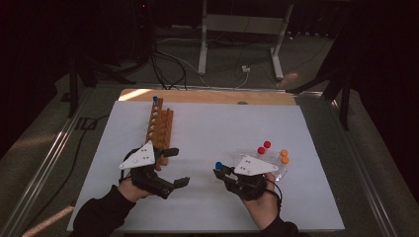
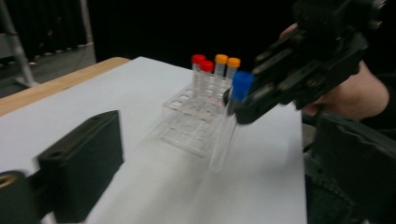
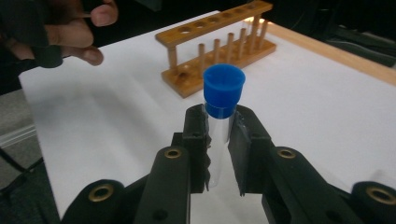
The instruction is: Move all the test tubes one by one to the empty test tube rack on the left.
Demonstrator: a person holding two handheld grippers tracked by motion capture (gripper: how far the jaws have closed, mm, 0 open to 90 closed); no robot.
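Blue-capped tube (image 3: 219, 121) sits pinched between the jaws of the right tool (image 3: 218, 140), held just below its cap, long axis near upright with the clear body hanging down clear of the desk (image 1: 207, 133). Landmark is the wooden rack (image 1: 160, 126): tube and right tool are to the rack's right and nearer the person, well apart from it, with bare white desk between. In the right gripper view the rack lies straight ahead of the tube, its row of holes running away from the tool. One blue-capped tube (image 1: 155, 99) already stands at the rack's far end; the other holes look empty. Left tool (image 1: 174, 167) hovers just beside the rack's near end, jaws spread wide and holding nothing, so the left hand is the nearer one to the rack, but the right one has the tube. Clear plastic rack (image 2: 196, 116) with two red-capped (image 2: 201, 74) and two orange-capped tubes (image 2: 227, 65) sits farther right of the wooden rack, just behind the right tool. Likely next move: carry the tube leftward to the wooden rack, keep it upright, drop it into a hole; judgement only.
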